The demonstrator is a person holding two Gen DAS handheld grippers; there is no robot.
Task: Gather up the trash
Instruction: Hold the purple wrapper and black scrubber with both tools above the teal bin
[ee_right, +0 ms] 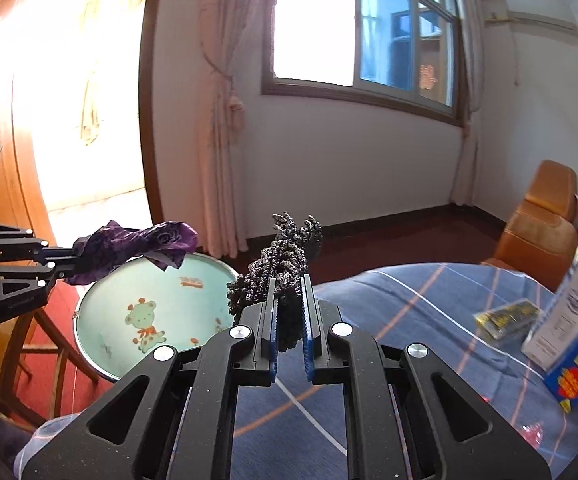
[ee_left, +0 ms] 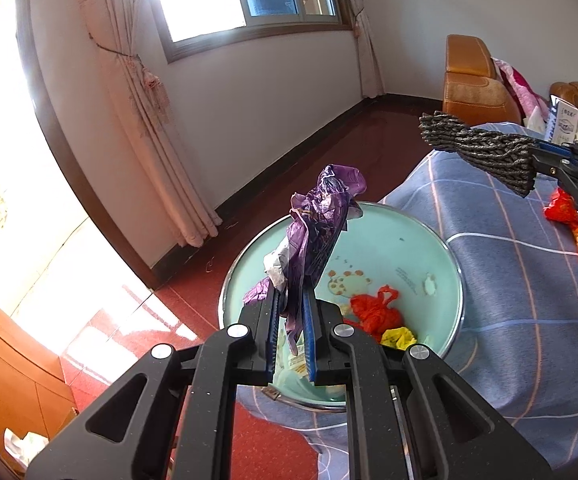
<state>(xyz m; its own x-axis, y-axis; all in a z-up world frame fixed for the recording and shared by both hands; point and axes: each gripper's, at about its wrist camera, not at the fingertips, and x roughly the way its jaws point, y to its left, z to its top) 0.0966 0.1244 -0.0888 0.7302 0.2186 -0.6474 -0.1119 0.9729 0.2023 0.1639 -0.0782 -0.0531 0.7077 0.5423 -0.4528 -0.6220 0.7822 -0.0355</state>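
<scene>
Purple wrapper (ee_left: 321, 216) pinched between fingers of left gripper (ee_left: 292, 320), crumpled thin film, upper end flaring loose, held above mint basin (ee_left: 429, 236). Same wrapper (ee_right: 129, 246) seen side-on from right wrist view, hanging over basin (ee_right: 193, 308) rim. Dark wad (ee_right: 285, 276) clamped in right gripper (ee_right: 291, 320); knobbly, woven or mesh-like, grey-black, bunched at the jaws and splaying wider beyond. Same wad (ee_left: 485, 152) in left view, held above the bedspread, right of the basin.

Inside basin: red bag (ee_left: 373, 308), knotted and crinkled; yellow scrap (ee_left: 399, 336) touching it; pale bits below, partly hidden by left fingers. Enamel-look interior, metal rim, cartoon bear print on the wall.

Basin sits just beside blue bedspread (ee_left: 509, 280), checked with white and orange lines. On the spread: red-and-blue wrapper (ee_left: 573, 232), partly behind right gripper; white-and-blue carton (ee_right: 565, 328); small dark-yellow packet (ee_right: 507, 316), blurred.

Beyond: dark red floor (ee_left: 309, 160), white walls, window (ee_right: 369, 32) with pale tied curtain (ee_left: 145, 100), orange padded headboard (ee_left: 473, 76). Strong glare at left doorway, detail washed out.
</scene>
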